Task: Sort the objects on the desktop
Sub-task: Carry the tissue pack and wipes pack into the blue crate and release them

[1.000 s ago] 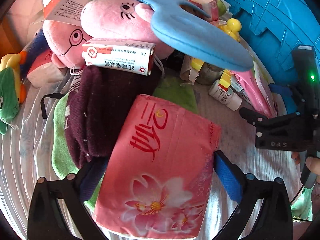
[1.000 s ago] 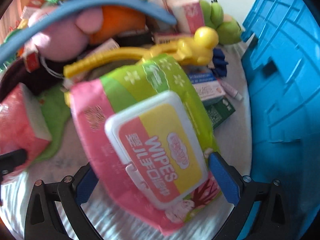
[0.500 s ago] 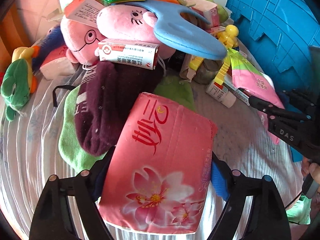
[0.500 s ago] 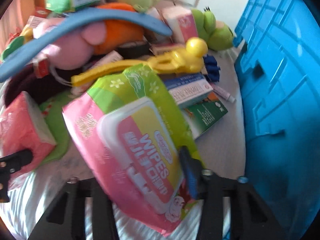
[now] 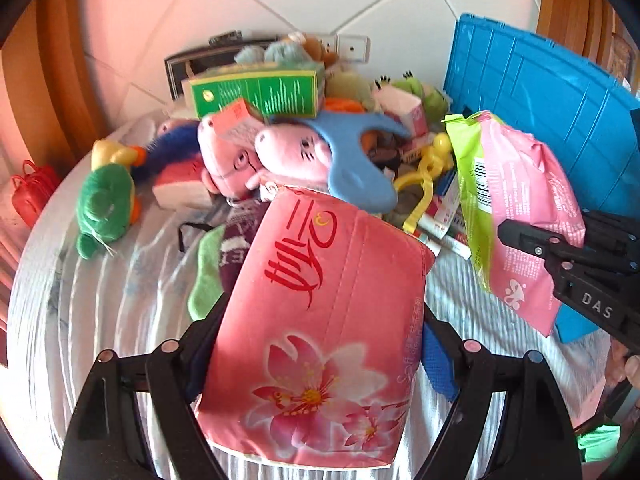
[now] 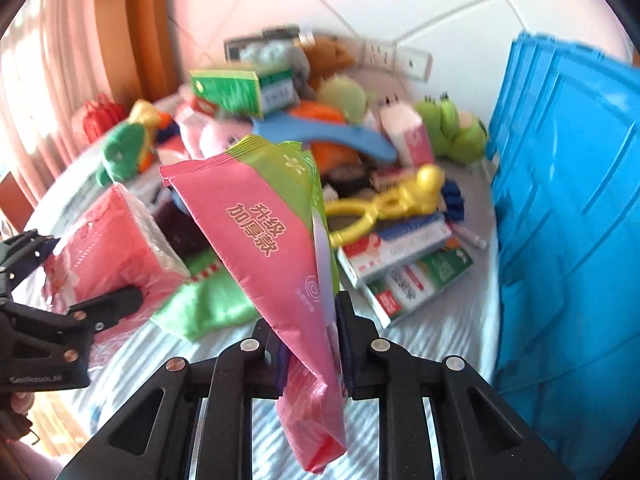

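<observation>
Both views bright, daylight, strong pink/warm cast on the tiled wall [image 5: 280, 4] and the curtain [image 6: 48, 80] at left of the right wrist view, so light looks to come from that side. Curtain area near blown out. Heavy fisheye: black vignette in all corners, straight edges of the blue crate [image 5: 540, 92] bow outward. Left wrist view sharp across the frame; print on the pink tissue pack [image 5: 320, 300] readable, mild sheen on its film. Right wrist view soft: motion blur on the toy pile [image 6: 280, 92] and striped cloth [image 6: 420, 328]. Wipes pack [image 6: 276, 240] close in, text still legible. Shadows soft, short, under the packs.
</observation>
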{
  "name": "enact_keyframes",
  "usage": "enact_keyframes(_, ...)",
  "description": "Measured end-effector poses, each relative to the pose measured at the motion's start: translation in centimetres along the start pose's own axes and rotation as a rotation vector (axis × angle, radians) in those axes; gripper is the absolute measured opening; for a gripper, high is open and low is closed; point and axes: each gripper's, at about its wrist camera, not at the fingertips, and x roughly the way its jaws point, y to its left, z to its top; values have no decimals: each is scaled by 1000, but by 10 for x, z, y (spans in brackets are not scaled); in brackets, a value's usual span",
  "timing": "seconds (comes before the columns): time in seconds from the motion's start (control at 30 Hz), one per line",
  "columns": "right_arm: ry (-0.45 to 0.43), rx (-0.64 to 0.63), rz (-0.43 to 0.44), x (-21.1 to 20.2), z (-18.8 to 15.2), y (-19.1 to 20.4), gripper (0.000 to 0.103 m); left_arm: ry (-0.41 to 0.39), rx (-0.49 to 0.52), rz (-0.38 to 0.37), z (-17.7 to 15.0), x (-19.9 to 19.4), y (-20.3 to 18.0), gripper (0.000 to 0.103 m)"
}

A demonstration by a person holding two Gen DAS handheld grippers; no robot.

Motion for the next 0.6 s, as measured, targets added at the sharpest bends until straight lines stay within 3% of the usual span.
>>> enact_keyframes(0.37,-207,4,10,-90,29,4,20,-185,1,-3,35,-59,-4,83)
enact_keyframes(0.6,-356,9,-30,-150,42,-1,20,-292,16,-56,62,-91,-24,83)
